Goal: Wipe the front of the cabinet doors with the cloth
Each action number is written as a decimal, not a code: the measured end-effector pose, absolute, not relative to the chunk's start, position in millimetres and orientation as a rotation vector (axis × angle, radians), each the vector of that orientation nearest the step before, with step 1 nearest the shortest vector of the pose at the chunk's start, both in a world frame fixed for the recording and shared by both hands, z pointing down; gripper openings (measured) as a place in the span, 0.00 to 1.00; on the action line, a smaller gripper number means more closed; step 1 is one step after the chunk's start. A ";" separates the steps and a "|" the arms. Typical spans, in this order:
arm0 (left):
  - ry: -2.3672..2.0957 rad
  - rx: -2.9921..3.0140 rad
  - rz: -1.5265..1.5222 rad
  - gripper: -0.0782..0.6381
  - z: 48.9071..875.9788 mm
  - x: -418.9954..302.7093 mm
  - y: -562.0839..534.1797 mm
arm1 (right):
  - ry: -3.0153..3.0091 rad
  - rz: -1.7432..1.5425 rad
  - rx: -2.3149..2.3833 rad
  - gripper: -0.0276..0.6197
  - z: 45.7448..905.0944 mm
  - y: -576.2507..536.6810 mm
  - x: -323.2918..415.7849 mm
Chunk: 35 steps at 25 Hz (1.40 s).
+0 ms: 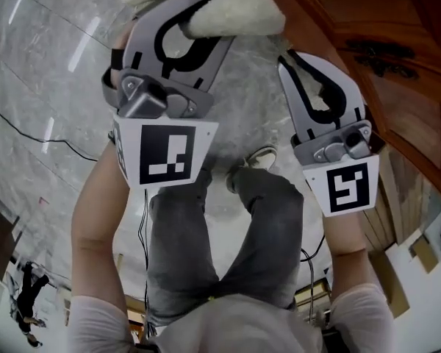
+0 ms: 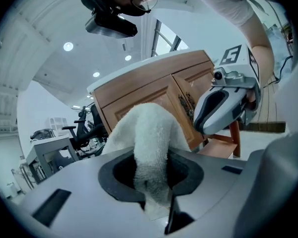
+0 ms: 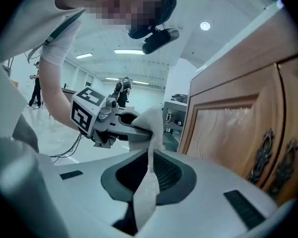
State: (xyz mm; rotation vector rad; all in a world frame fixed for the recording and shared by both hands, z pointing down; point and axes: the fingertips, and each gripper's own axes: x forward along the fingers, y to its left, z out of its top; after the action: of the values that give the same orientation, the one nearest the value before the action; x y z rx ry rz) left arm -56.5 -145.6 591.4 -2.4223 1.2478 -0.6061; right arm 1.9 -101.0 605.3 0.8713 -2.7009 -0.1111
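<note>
- Your left tool (image 2: 156, 195) is clamped on the white cloth (image 2: 150, 133), which bunches out beyond its tips.
- Your right tool (image 3: 150, 175) is narrowed to a slit, just beside the cloth.
- The cabinet door (image 3: 228, 128) stands at your right.

White fluffy cloth (image 1: 206, 6) is bunched in a thick wad, pinched in the left gripper (image 1: 193, 31). One fold is drawn down between the jaws and the rest billows out past the tips. It hangs just in front of the cabinet doors (image 2: 154, 95), near their left side, and whether it touches the wood is not clear. Two doors in warm brown wood, both closed and meeting at a centre seam, each with a raised frame round a glossy grained panel. Dark ornate metal handles (image 3: 264, 155) sit either side of that seam, well clear of the cloth.
</note>
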 end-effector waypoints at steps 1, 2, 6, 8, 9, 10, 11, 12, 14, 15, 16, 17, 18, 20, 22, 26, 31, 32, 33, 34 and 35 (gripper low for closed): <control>1.252 -2.426 -0.610 0.27 577.4 -57.3 -139.8 | -2.693 -0.118 0.860 0.13 593.0 -95.9 0.9; 1.256 -2.430 -0.612 0.27 563.0 -58.0 -133.8 | -2.683 -0.122 0.849 0.13 580.9 -90.2 0.4; 1.271 -2.459 -0.627 0.27 508.1 -57.5 -114.8 | -2.641 -0.092 0.820 0.13 535.6 -71.4 4.3; 1.278 -2.468 -0.640 0.27 482.6 -58.2 -109.6 | -2.622 -0.077 0.813 0.13 511.3 -67.1 7.5; 1.284 -2.470 -0.644 0.27 469.6 -59.4 -106.8 | -2.615 -0.072 0.817 0.13 497.5 -65.7 9.3; 1.292 -2.471 -0.647 0.27 456.3 -60.8 -103.3 | -2.610 -0.069 0.825 0.13 482.6 -64.4 11.4; 1.301 -2.472 -0.651 0.27 442.3 -62.1 -98.9 | -2.607 -0.067 0.834 0.13 466.9 -62.6 13.8; 1.311 -2.474 -0.655 0.27 427.6 -63.0 -93.9 | -2.604 -0.064 0.841 0.13 450.6 -60.2 16.3; 1.326 -2.481 -0.659 0.27 396.1 -63.2 -84.1 | -2.599 -0.054 0.853 0.13 417.5 -54.4 20.6; 1.331 -2.483 -0.657 0.27 380.3 -62.7 -80.7 | -2.598 -0.049 0.860 0.13 401.8 -52.2 22.2; 1.334 -2.483 -0.654 0.27 365.6 -61.8 -78.7 | -2.598 -0.045 0.868 0.13 387.5 -51.3 23.6; 1.336 -2.482 -0.652 0.27 352.3 -60.6 -78.2 | -2.599 -0.042 0.877 0.13 374.6 -51.3 25.2; 1.337 -2.481 -0.652 0.27 340.4 -58.9 -78.5 | -2.600 -0.037 0.885 0.13 362.9 -51.9 27.2; 1.342 -2.477 -0.656 0.27 317.1 -56.2 -79.4 | -2.599 -0.023 0.902 0.13 339.7 -52.6 31.4; 1.345 -2.473 -0.655 0.27 289.8 -56.0 -78.4 | -2.598 -0.018 0.915 0.13 311.9 -51.3 33.0; 1.344 -2.460 -0.625 0.27 230.2 -59.2 -73.7 | -2.595 -0.047 0.936 0.13 251.5 -45.7 29.3; 1.373 -2.460 -0.580 0.27 172.1 -56.9 -64.6 | -2.577 -0.070 0.988 0.13 186.5 -41.2 37.7; 1.380 -2.465 -0.571 0.27 160.3 -55.5 -62.9 | -2.571 -0.072 1.008 0.13 172.0 -40.7 41.4; 1.387 -2.469 -0.562 0.27 147.8 -54.6 -60.6 | -2.565 -0.074 1.030 0.13 156.7 -39.5 44.6; 1.396 -2.472 -0.551 0.27 134.5 -54.3 -58.2 | -2.564 -0.078 1.052 0.13 140.8 -37.7 46.8; 1.408 -2.473 -0.539 0.27 120.5 -54.2 -56.2 | -2.566 -0.084 1.074 0.13 124.8 -35.5 48.1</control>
State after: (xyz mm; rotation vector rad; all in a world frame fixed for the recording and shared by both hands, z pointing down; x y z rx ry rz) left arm -54.2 -56.2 120.5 -2.4731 1.4078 -0.5387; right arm 48.1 -35.5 124.8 1.0740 -2.5660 -0.0838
